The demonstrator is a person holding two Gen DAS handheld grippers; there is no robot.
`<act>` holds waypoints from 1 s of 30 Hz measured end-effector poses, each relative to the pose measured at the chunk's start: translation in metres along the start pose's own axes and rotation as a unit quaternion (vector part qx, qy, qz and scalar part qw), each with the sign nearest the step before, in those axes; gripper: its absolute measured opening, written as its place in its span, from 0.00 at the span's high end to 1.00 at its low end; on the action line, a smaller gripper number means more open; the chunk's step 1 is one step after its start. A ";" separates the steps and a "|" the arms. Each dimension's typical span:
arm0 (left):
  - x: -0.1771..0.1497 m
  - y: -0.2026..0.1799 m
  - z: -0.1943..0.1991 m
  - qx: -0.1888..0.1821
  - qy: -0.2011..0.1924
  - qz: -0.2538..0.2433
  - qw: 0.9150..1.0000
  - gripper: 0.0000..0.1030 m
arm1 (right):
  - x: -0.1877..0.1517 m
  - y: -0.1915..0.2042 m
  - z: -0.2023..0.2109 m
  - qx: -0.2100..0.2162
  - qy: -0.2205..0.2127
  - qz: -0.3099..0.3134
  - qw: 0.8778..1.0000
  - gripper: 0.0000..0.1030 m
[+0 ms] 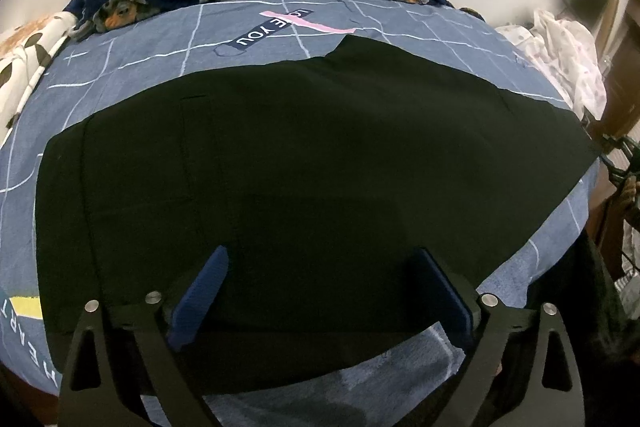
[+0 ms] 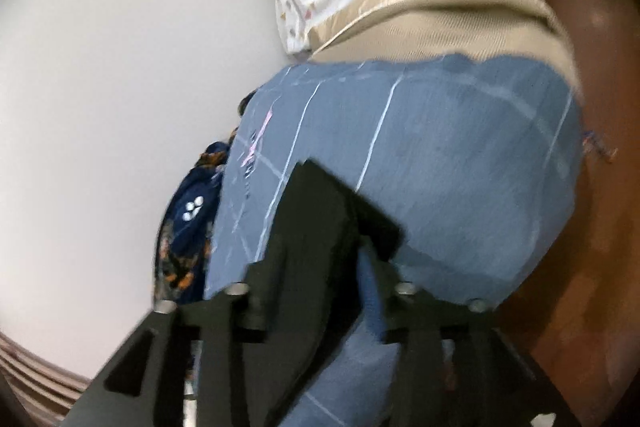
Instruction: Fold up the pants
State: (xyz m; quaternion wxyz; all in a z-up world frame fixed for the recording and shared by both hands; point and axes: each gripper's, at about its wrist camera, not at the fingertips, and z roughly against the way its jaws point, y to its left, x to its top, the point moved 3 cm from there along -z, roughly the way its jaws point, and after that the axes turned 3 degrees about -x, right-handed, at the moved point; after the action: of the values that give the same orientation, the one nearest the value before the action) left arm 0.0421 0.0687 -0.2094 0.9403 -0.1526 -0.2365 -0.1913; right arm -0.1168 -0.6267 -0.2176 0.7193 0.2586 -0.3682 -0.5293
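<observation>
Blue-padded left gripper [image 1: 320, 283] spread wide over black pants [image 1: 304, 155] lying flat on grid-print bedsheet [image 1: 140, 67], right gripper [image 2: 320, 267] part-open with a pants corner between, grip unclear; mid-fold, judged; next, 2 fresh edge grasps.

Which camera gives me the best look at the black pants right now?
The left wrist view: the black pants lie spread flat over the blue bedsheet, most of their outline visible. The right wrist view is blurred and shows only one dark corner of them near its tool.
</observation>
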 end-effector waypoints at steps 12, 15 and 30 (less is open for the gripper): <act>0.000 -0.003 -0.002 0.001 -0.007 -0.008 1.000 0.06 | -0.023 0.017 -0.023 0.022 0.034 0.026 0.999 0.36; 0.001 -0.001 -0.002 -0.005 -0.008 -0.002 1.000 0.06 | -0.037 0.031 -0.039 0.066 0.082 0.032 0.994 0.36; 0.003 0.001 0.000 -0.019 -0.014 0.013 1.000 0.06 | -0.032 0.009 -0.037 0.120 0.069 -0.057 0.989 0.40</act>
State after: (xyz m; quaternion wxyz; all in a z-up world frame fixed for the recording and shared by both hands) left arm 0.0448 0.0687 -0.2085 0.9365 -0.1757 -0.2437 -0.1809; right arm -0.0875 -0.5942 -0.2407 0.6755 0.3996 -0.3628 -0.5023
